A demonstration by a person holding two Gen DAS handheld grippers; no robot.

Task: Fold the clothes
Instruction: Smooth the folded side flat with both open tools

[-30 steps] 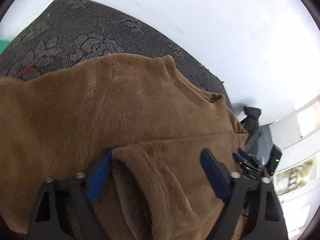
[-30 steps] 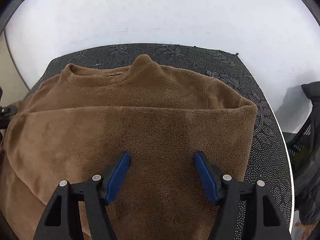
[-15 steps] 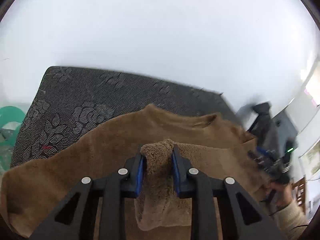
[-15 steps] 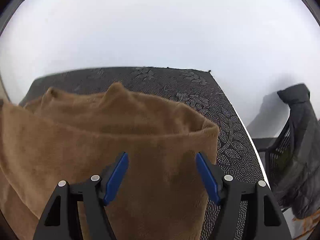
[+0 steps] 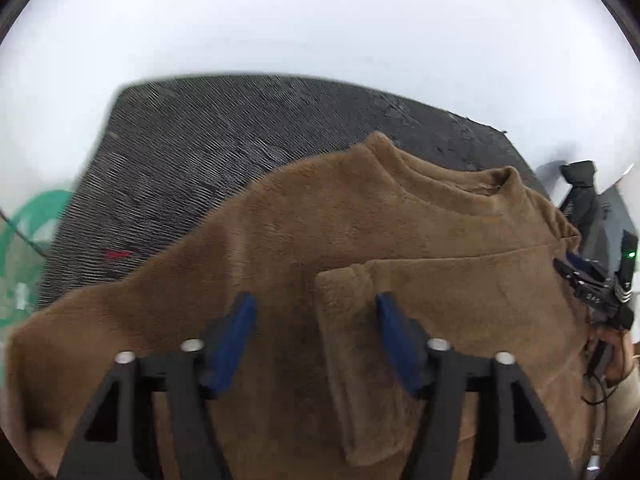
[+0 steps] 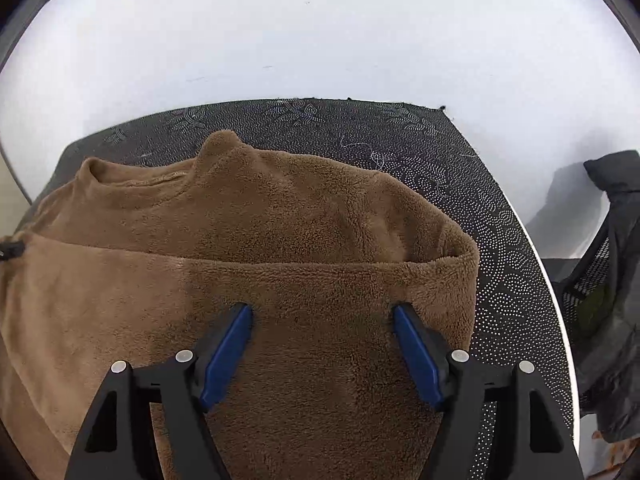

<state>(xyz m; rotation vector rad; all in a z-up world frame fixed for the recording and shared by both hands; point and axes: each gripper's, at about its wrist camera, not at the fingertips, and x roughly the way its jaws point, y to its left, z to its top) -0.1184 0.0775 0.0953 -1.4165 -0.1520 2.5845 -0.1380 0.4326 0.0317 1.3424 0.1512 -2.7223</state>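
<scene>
Sleeve [image 5: 400, 304] released, between opened jaws

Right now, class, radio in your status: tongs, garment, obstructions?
Left tongs just opened, released. Right tongs open, empty. Brown fleece top part-folded on dark mat. Nothing blocking.

Counter [image 6: 500, 184] covered with a dark cloth of dotted floral pattern; a brown fleece sweater [image 6: 280, 232] lies directly on it, collar at the far side.

You saw the brown fleece sweater [image 6: 304, 216] lying flat on the dark patterned surface [image 6: 460, 168], collar toward 11 o'clock, lower portion folded up across its body.
</scene>
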